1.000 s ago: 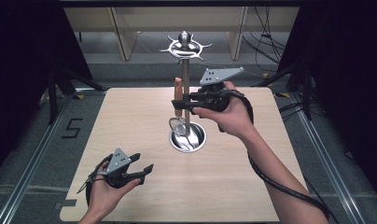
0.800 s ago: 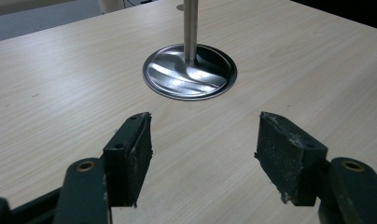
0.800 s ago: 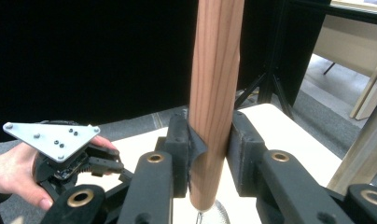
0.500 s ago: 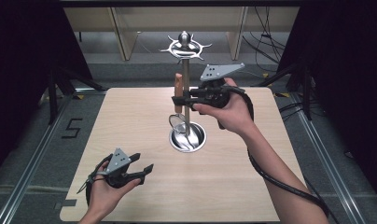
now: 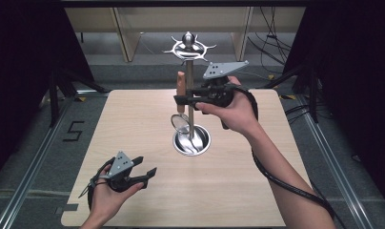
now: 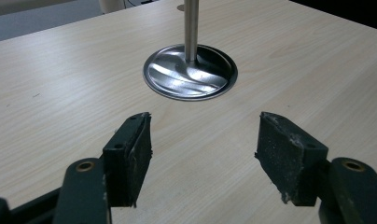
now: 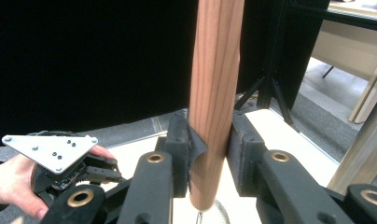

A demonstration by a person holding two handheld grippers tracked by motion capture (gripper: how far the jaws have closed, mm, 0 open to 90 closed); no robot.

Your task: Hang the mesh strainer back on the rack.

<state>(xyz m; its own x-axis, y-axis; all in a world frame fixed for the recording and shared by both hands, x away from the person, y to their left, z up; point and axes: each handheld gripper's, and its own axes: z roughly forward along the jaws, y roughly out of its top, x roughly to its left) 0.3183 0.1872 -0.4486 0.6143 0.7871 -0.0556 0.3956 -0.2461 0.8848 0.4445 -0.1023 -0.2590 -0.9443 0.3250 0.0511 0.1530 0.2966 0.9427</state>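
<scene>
Beside the stand's pole point(image 5: 190, 102), right gripper point(image 5: 180, 100) clamped on wooden handle point(image 7: 214, 93), slightly higher than before; left gripper point(image 6: 203, 156) apart.

So the worktop point(image 5: 133, 143) is a pale wood-grain board with rounded corners, sitting on a grey floor point(image 5: 109, 76). Metal rails point(image 5: 26, 176) run along the floor on both sides of it, and there's a "5" marked point(image 5: 72, 131) on the floor off to the left. Black curtains point(image 5: 24, 57) hang on both sides, pretty dark over there. Behind the board there's some light wooden furniture point(image 5: 128, 33) with slanted legs, and a bundle of black cables point(image 5: 271, 47) lies loose on the floor to the right of it. Lighting is even, with no harsh shadows on the board.
</scene>
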